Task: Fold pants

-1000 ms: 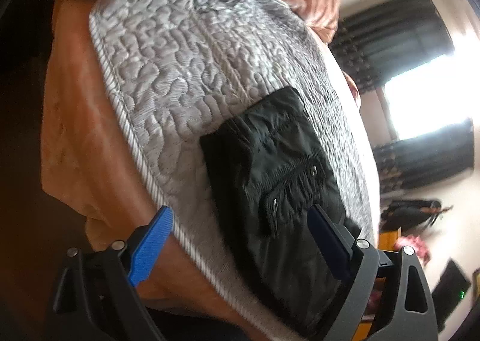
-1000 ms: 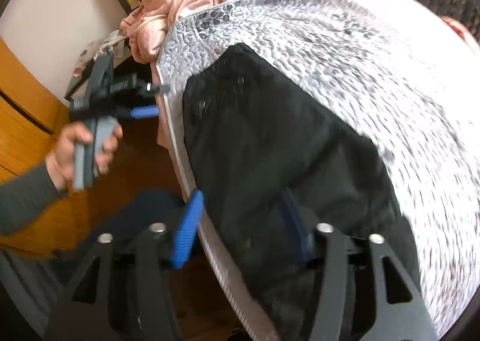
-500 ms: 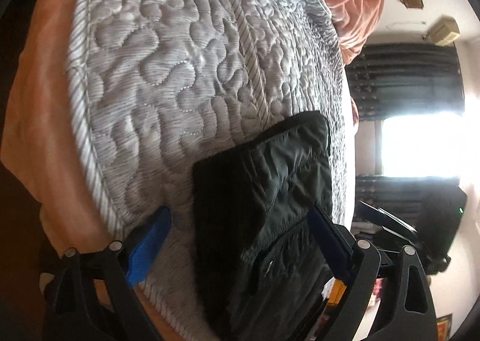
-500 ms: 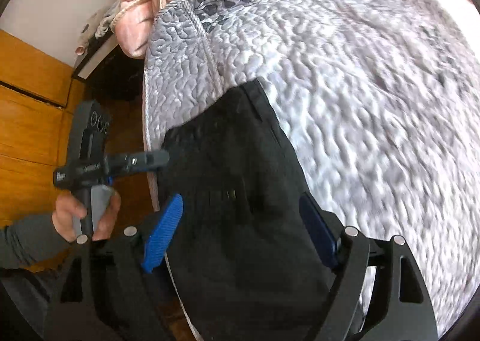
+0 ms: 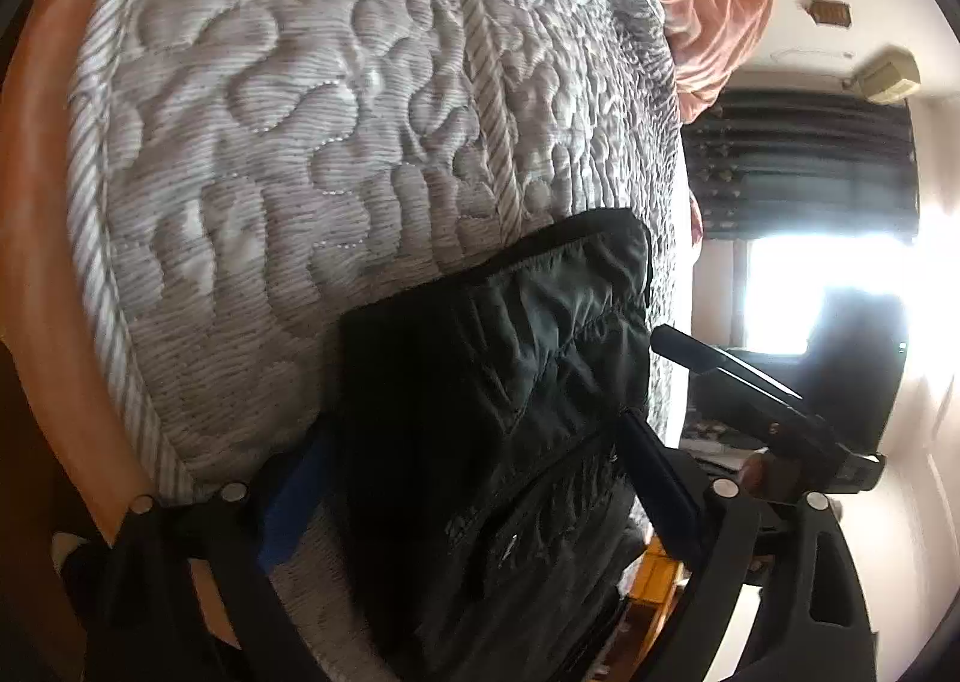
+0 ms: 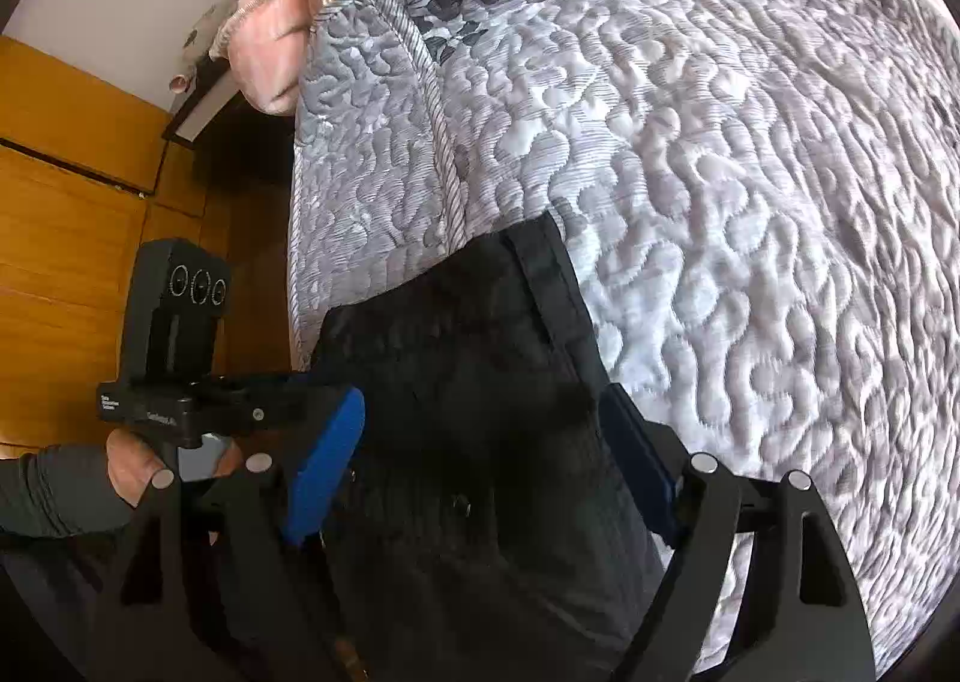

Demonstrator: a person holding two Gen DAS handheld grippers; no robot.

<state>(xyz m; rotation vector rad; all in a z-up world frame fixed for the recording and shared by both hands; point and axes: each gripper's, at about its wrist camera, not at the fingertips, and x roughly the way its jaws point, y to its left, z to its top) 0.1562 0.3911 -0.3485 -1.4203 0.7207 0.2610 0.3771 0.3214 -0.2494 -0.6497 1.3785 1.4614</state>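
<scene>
Black pants [image 6: 474, 382] already folded into a compact rectangle at the corner of the quilted mattress [image 6: 750, 190].

I read the folding as nearly done (at most a last tuck or smoothing left): the bundle's near end hangs past the mattress edge toward me, its far end lies flat on the quilt. My left gripper [image 5: 474, 496] and right gripper [image 6: 480, 460] both stand wide, straddling the pants and holding nothing. Beyond the pants the mattress offers plenty of room; the pink blanket [image 6: 282, 16] sits well apart at the far corner.
</scene>
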